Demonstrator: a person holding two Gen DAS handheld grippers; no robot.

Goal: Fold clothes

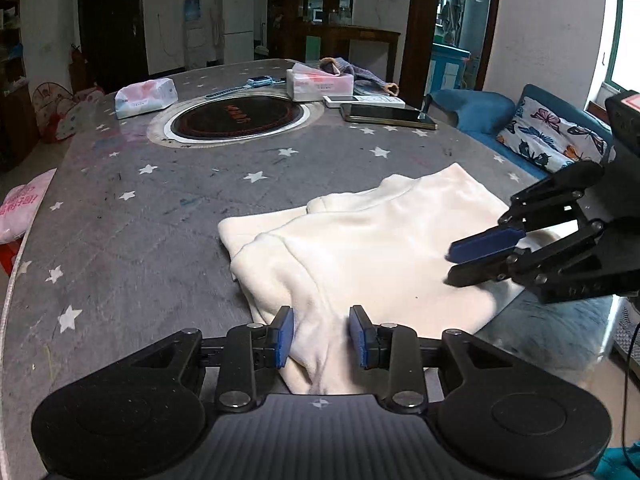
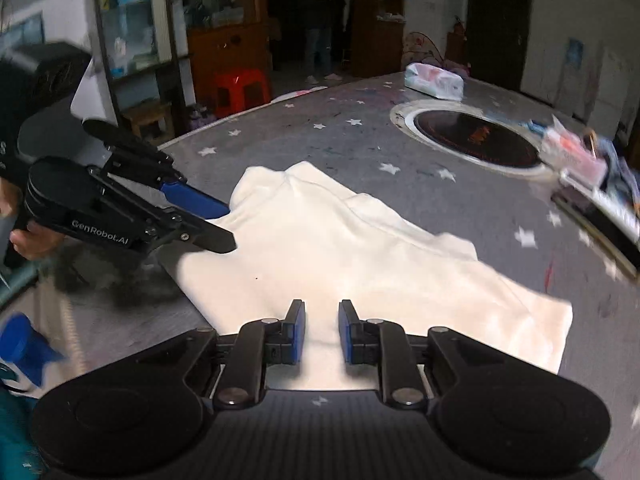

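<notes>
A cream white garment lies folded on the grey star-patterned table; it also shows in the right wrist view. My left gripper is open, its jaws straddling a raised fold at the garment's near edge. It shows from the side in the right wrist view, over the garment's left corner. My right gripper is open just above the garment's near edge. In the left wrist view it hovers over the garment's right side, jaws slightly apart.
A round black induction plate is set in the table's middle. Behind it lie tissue packs, a tissue box, a remote and a tablet. A blue sofa with a butterfly cushion stands to the right. A red stool stands beyond the table.
</notes>
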